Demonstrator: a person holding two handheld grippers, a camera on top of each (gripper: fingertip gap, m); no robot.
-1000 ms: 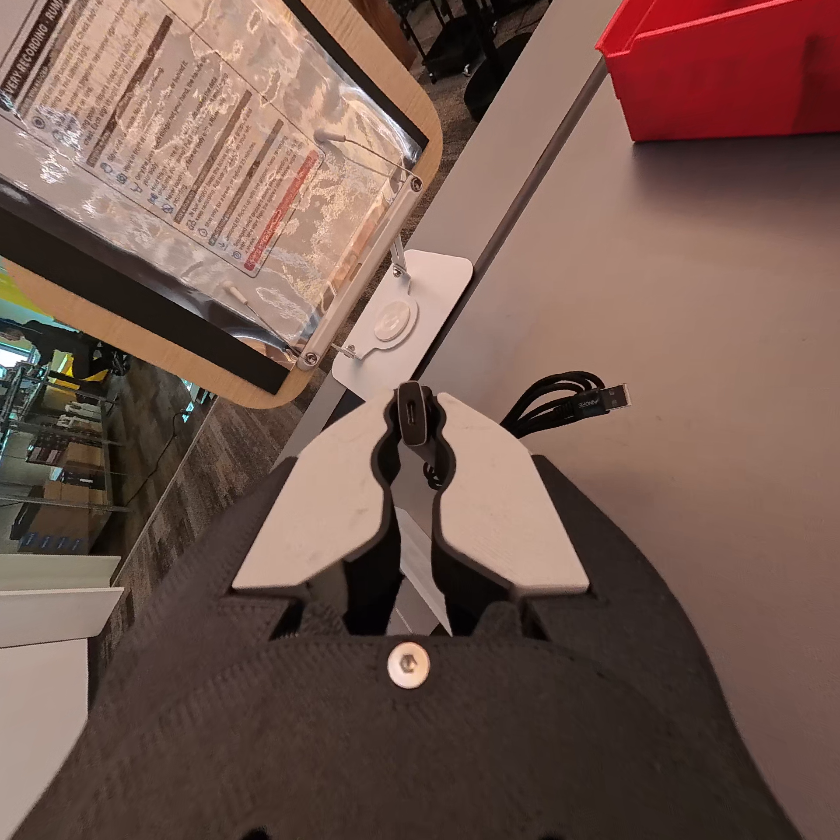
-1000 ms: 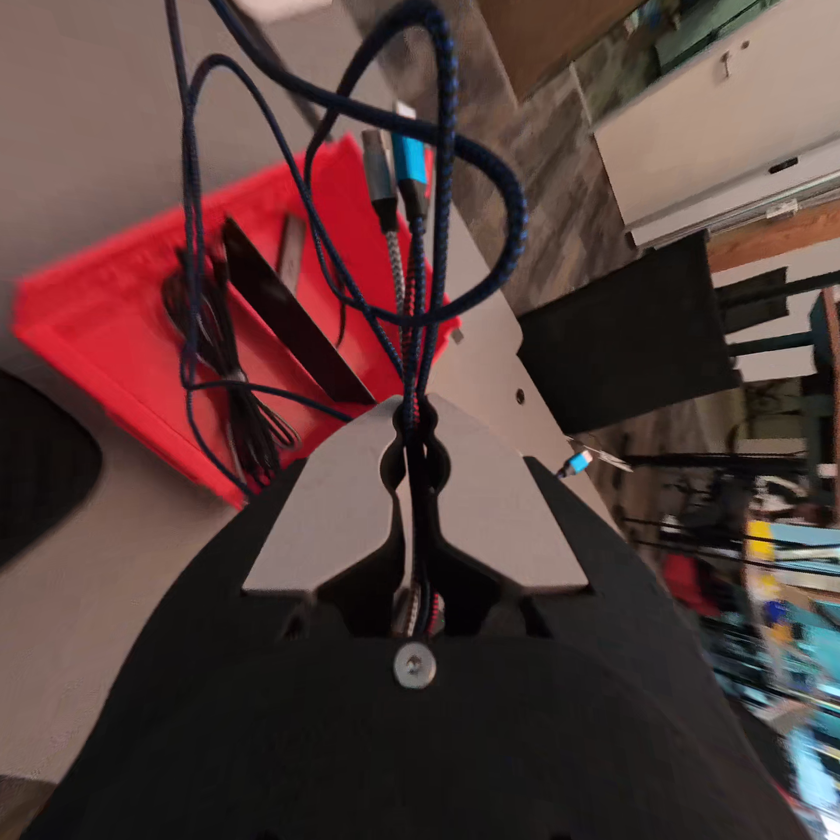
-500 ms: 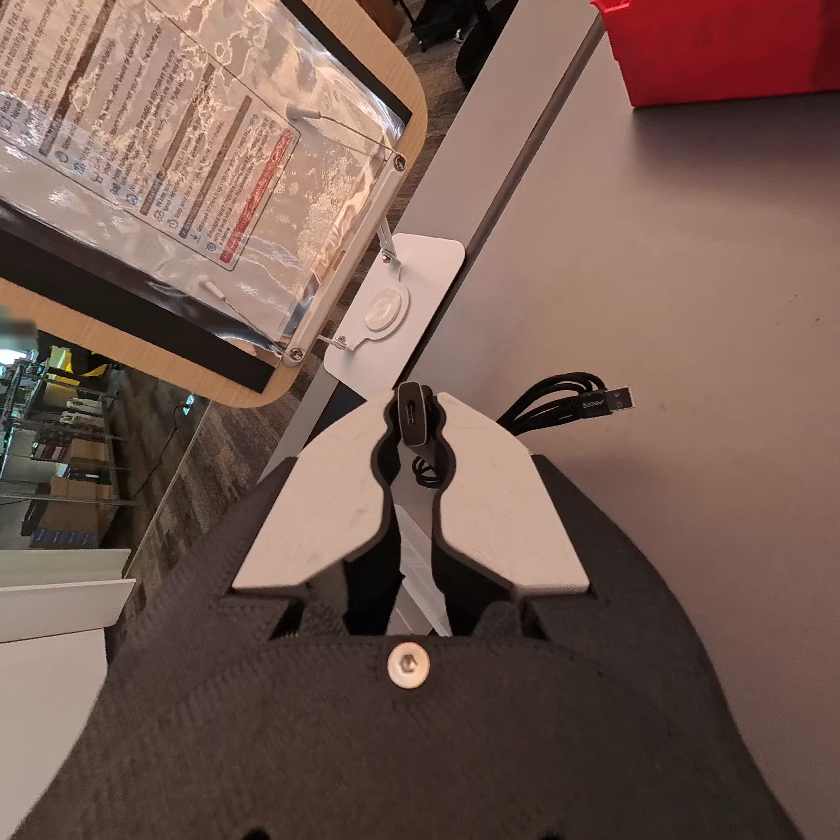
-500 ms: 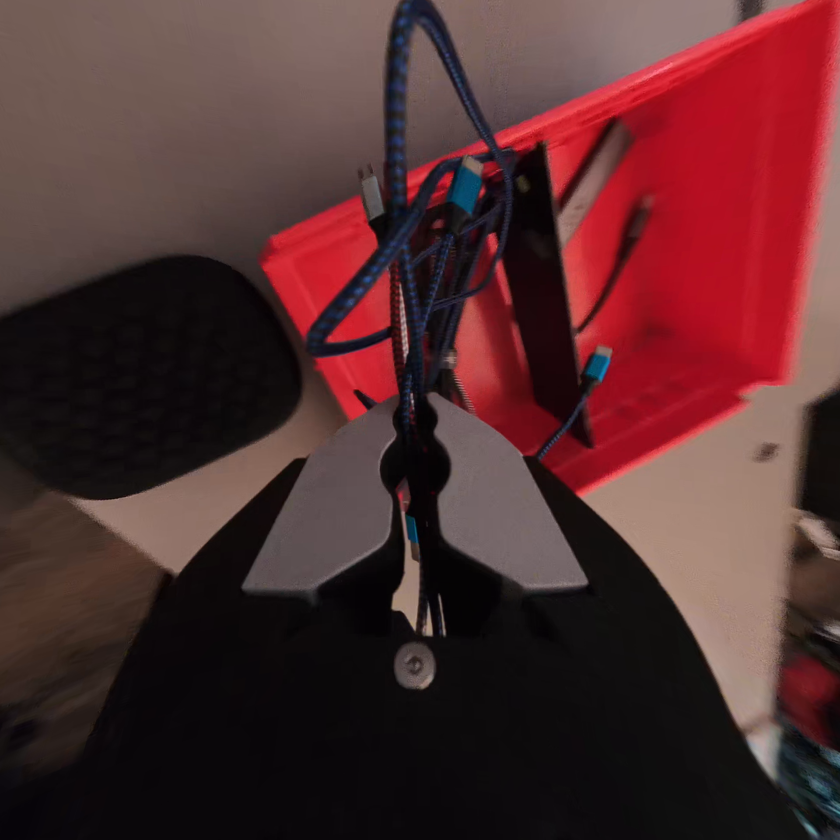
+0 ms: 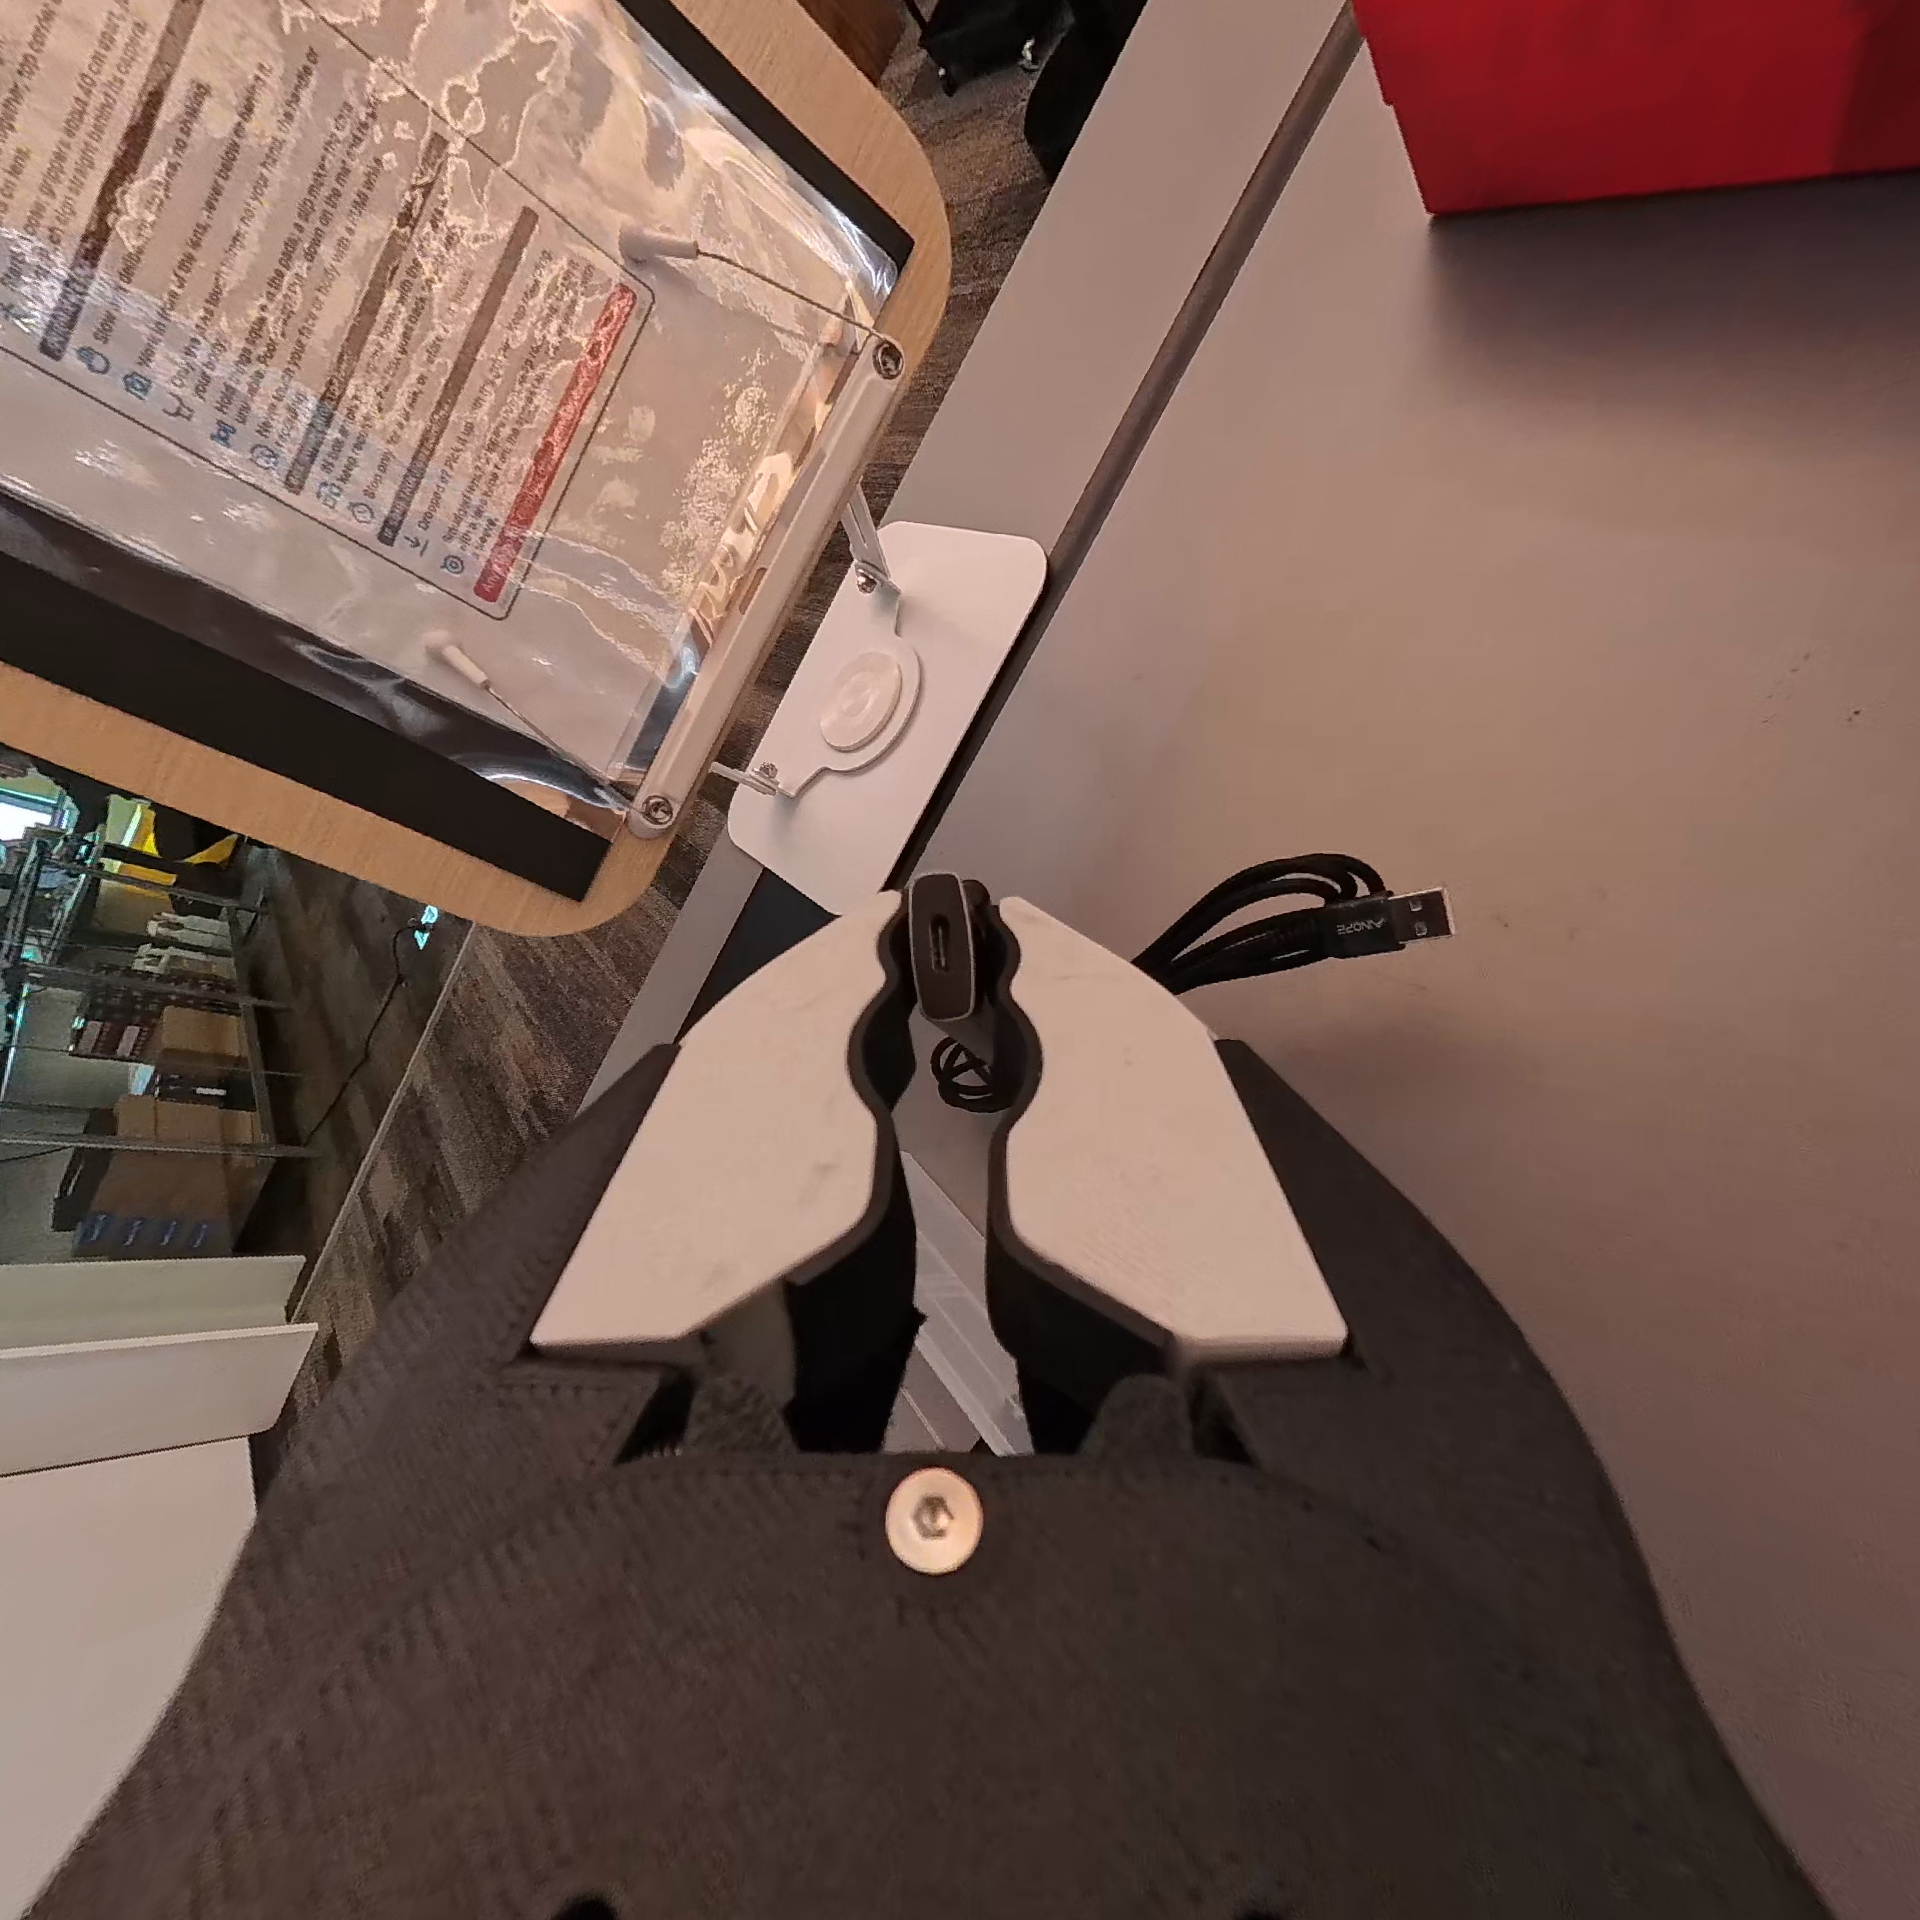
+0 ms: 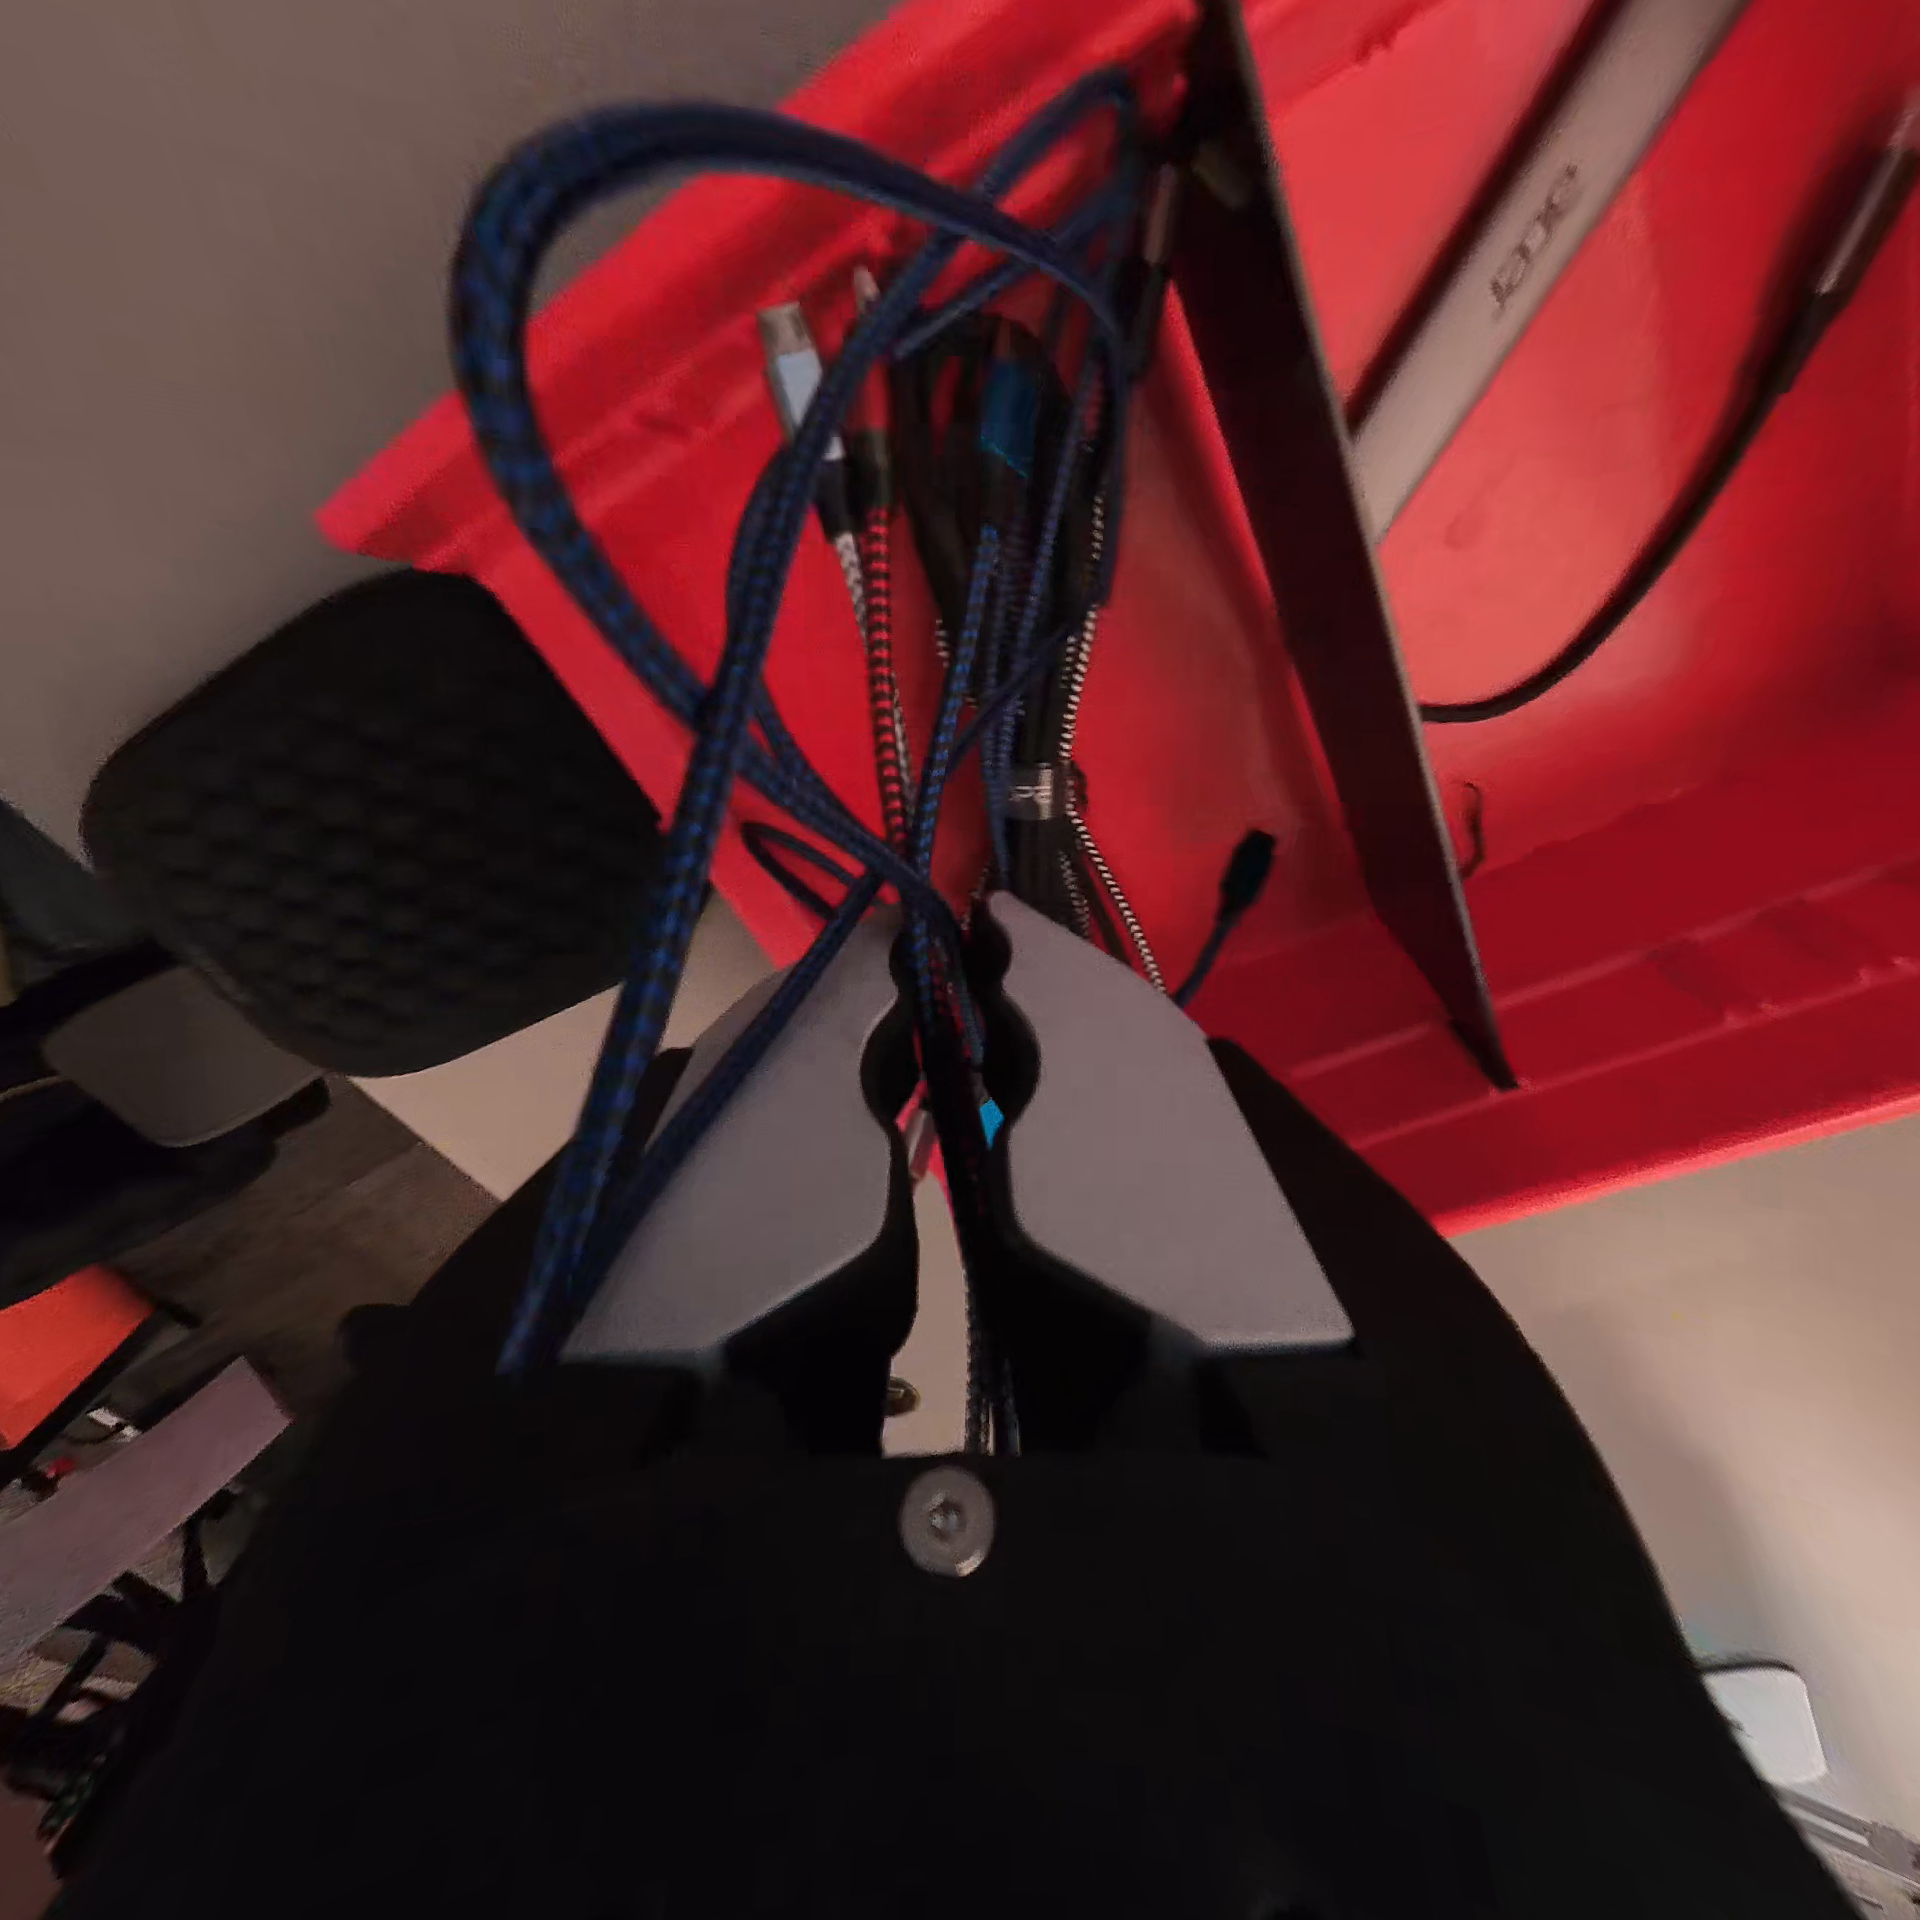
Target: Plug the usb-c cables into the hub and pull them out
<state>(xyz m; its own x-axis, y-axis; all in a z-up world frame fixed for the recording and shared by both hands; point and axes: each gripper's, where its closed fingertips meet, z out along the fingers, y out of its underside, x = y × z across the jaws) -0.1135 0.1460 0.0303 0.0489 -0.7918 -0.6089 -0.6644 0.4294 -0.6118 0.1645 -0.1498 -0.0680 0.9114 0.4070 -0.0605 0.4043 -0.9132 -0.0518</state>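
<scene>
My left gripper (image 5: 943, 925) is shut on the dark grey hub (image 5: 940, 961), whose end port faces the camera above the grey table (image 5: 1507, 644). The hub's black cable (image 5: 1288, 914) with a USB-A plug lies on the table just right of my fingers. My right gripper (image 6: 943, 925) is shut on a bundle of braided cables (image 6: 914, 665), blue-black, red and grey, with silver and blue plugs hanging over the red bin (image 6: 1558, 623). One blue loop drapes over my left finger (image 6: 769, 1122). The left gripper's black body (image 6: 364, 821) shows at left.
The red bin (image 5: 1662, 94) stands at the table's far right. Inside it are a long dark flat bar (image 6: 1320, 582), a grey bar and a thin black cable. A plastic-covered printed sheet on a white stand (image 5: 894, 707) sits at the table's left edge.
My right gripper has swung with the cable bundle closer over the red bin, which now fills more of its view. My left gripper drifted slightly, still holding the hub.
</scene>
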